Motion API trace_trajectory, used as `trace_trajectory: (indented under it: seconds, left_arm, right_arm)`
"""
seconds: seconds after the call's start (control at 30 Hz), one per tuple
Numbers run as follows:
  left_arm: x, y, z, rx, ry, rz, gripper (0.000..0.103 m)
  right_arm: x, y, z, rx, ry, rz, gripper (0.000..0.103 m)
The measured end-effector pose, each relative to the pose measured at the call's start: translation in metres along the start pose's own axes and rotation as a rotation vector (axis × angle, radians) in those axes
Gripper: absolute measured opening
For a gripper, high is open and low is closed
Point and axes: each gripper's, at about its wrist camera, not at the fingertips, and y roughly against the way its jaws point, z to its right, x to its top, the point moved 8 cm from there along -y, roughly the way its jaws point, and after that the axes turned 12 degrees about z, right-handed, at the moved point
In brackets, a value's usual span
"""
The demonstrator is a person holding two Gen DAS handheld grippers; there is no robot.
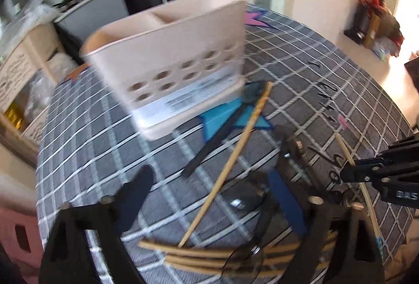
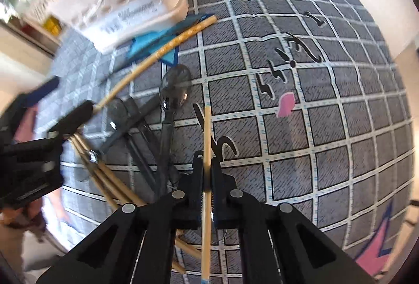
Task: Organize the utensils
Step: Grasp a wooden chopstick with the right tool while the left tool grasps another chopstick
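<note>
On the grey checked surface point(image 2: 314, 126), printed with white grid lines and pink and blue stars, the utensils lie in a loose heap just in front of both claws. The right claw point(image 2: 207, 168) is clamped on a single bamboo chopstick point(image 2: 207, 140) — pale, slim, straight, its shaft running up between the closed fingers and its tip reaching past them over the cloth. In the left wrist view the same claw point(image 1: 348, 174) enters from the right edge with that chopstick point(image 1: 366, 195) crossing it.

The left claw point(image 1: 209, 195) stands wide open with nothing between its fingers; one blue-padded finger point(image 1: 285, 200) hovers over the pile. Beneath it lie several more bamboo chopsticks point(image 1: 209, 257) side by side, a longer bamboo stick point(image 1: 230, 163) lying diagonally toward the holder, a dark flat-handled utensil point(image 1: 209, 147) next to it, and clear plastic spoons point(image 2: 175, 85) with smoky bowls, seen best from the right wrist.

The utensil holder point(image 1: 167, 53) — a beige plastic caddy with round holes in its wall, a white label low on its front and a drip base — stands upright on the cloth beyond the pile, partly over a blue star point(image 1: 222, 113). Its top is split into compartments; what can be seen of their insides shows no utensils, though the picture is blurred.
</note>
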Motion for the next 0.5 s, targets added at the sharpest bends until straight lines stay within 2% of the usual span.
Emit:
trace_trajectory:
  seconds: [0.03,0.17,0.23,0.27,0.4,0.5]
  left_arm:
    - [0.002,-0.006,0.005,-0.015,-0.015,-0.017,0.091]
    - [0.008,-0.026,0.021,-0.048,-0.049,-0.063,0.083]
    - [0.006,-0.038,0.025,-0.064,-0.044,-0.108,0.072]
    - [0.004,-0.042,0.025,-0.069,-0.037,-0.127,0.070]
    - [0.002,-0.049,0.024,-0.088,0.008,-0.158,0.069]
    - [0.005,-0.054,0.031,-0.096,0.000,-0.171,0.069]
  right_arm:
    - [0.000,0.004,0.003,0.010,-0.004,0.013,0.006]
    - [-0.001,0.018,0.014,0.054,-0.033,0.059,0.006]
    - [0.000,0.023,0.020,0.072,-0.051,0.073,0.006]
    - [0.000,0.025,0.023,0.084,-0.062,0.080,0.006]
    - [0.001,0.030,0.024,0.121,-0.081,0.098,0.006]
    - [0.003,0.027,0.021,0.144,-0.087,0.105,0.006]
